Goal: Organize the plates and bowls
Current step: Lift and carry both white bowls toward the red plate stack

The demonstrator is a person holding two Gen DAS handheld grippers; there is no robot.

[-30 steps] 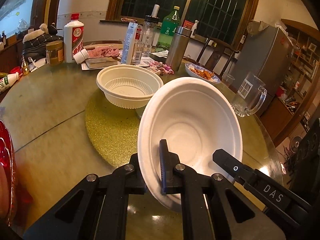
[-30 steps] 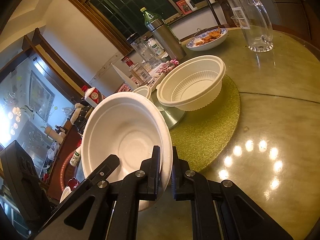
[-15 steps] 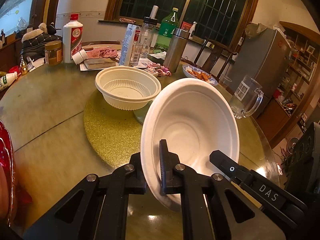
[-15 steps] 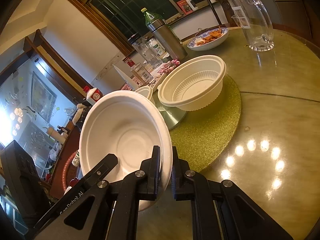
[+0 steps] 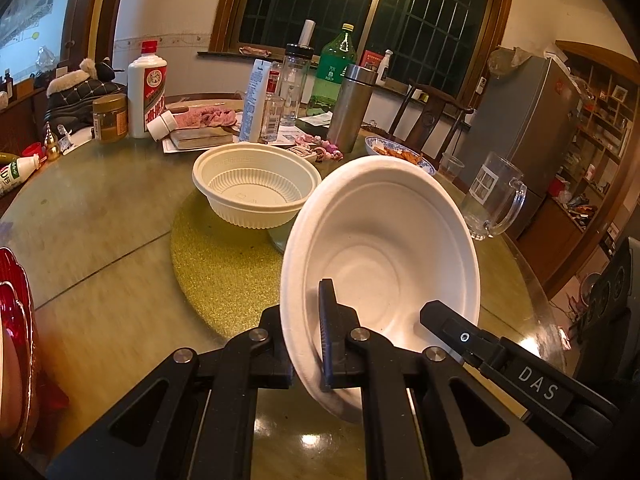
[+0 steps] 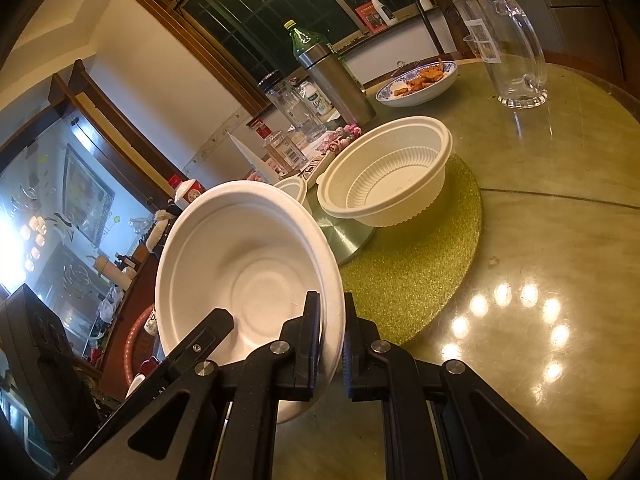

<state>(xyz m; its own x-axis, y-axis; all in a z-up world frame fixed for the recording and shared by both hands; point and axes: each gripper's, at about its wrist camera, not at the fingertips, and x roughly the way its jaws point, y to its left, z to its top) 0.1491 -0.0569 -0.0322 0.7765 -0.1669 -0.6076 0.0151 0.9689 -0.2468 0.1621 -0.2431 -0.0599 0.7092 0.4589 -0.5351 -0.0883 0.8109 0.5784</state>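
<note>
White moulded-pulp, round and shallow, the disposable bowl (image 5: 384, 264) hangs in the air between the two tools, tipped up on edge so its hollow faces the person. The left gripper (image 5: 306, 344) is pinched tight on the rim at one side and the right gripper (image 6: 332, 340) is pinched tight on the rim opposite, each with one finger inside the wall and one outside. Two holds on so light and floppy a thing look deliberate to me: a single pinch on a thin rim would let it swing or fold. It sits just above the near edge of the round glittery gold mat (image 5: 224, 276), clear of the glossy greenish round table (image 5: 100, 208). Beyond it, on a metal turntable base (image 6: 344, 236) at the mat's middle, rests the cream ribbed plastic bowl (image 5: 256, 184), open side up and empty. I judge that one to be the likely nesting spot, which would explain carrying the white bowl toward it. The clear glass mug (image 5: 494, 200) and the blue-rimmed dish of fried food (image 6: 418, 82) stand well apart.
</note>
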